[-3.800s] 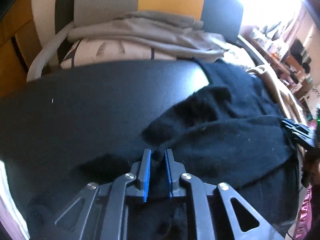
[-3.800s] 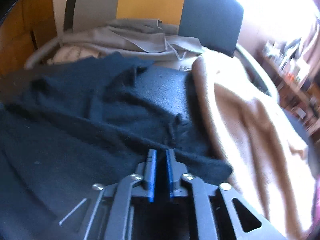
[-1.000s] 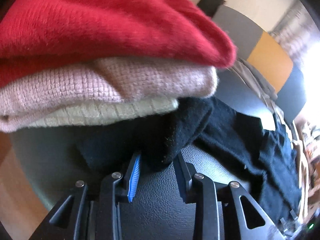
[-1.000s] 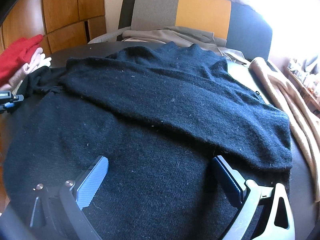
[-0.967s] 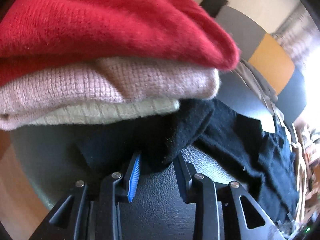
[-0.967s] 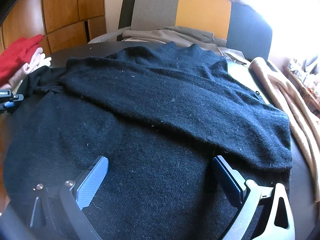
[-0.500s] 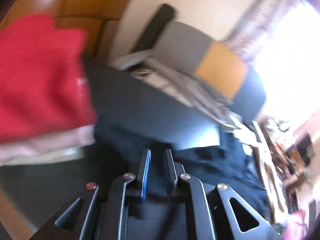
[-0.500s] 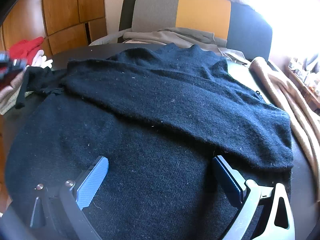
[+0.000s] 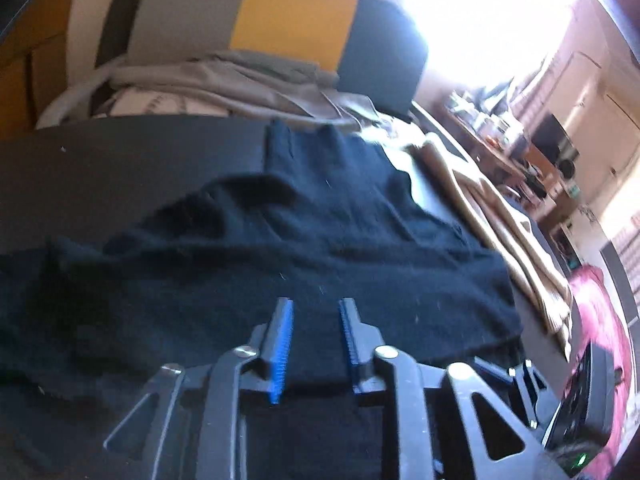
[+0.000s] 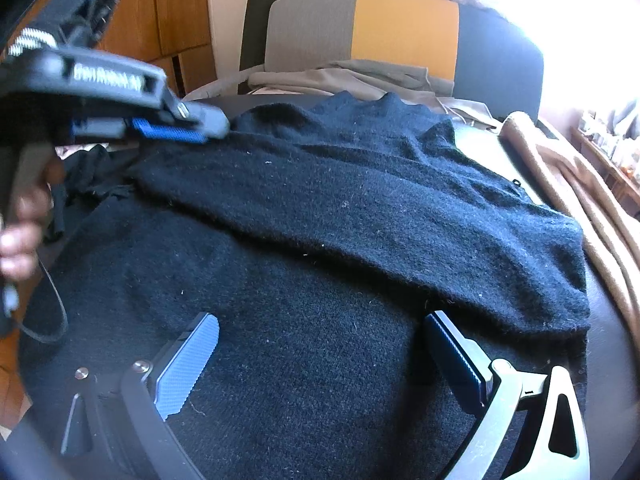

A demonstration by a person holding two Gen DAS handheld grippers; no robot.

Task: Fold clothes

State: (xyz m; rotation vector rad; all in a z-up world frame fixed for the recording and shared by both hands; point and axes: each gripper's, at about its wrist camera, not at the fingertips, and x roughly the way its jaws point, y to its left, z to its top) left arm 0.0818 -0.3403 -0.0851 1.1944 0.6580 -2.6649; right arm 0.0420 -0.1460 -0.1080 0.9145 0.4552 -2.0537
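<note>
sweater (image 10: 360, 216) – black | chair (image 10: 404, 36) – grey, orange, navy | blanket (image 10: 580, 184) – tan

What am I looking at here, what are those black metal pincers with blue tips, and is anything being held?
A person holds a hand-held claw in each hand, each carrying a camera looking along its fingers. One picture is from the left claw, the other from the right claw, which also sees the left one. A black sweater lies spread on a dark table, a tan garment beside it. The left claw's jaws, just opening, stand apart with nothing between them; the right is wide open. Nothing is held.
</note>
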